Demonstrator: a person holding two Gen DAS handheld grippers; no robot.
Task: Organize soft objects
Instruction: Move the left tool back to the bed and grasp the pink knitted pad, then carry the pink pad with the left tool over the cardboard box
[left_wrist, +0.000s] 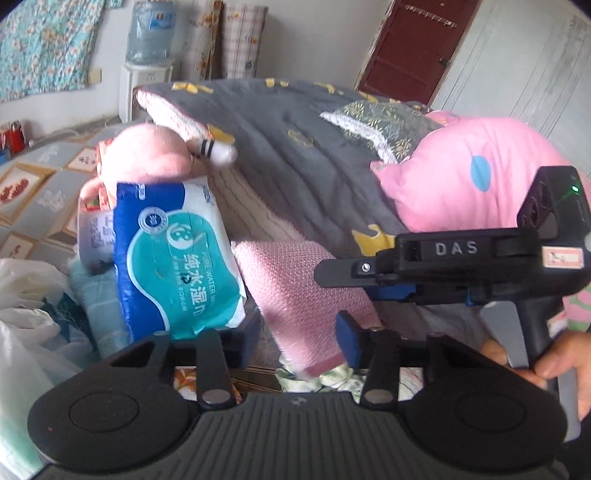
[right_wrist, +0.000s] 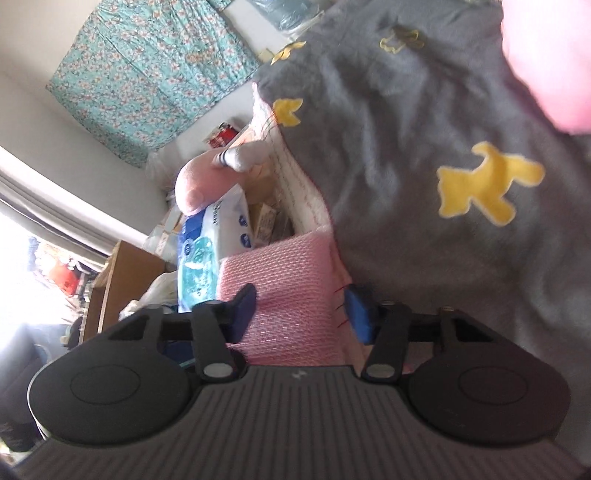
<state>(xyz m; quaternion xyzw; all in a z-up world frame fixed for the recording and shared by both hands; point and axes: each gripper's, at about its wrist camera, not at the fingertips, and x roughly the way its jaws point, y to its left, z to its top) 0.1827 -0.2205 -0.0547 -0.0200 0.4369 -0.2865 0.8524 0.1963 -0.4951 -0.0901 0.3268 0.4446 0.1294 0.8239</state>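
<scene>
Only a couple of things I can actually read from my feeds. The blue-and-teal wet wipes pack (left_wrist: 177, 254) says "PURE WATER" in small white letters, with big Chinese characters beside it, 纯水湿巾. The right gripper (left_wrist: 364, 299), seen side-on in my left camera, has "DAS" in raised letters on its black body. There's a small pink sticker (left_wrist: 563, 257) on it too, but the print is too tiny to read.
</scene>
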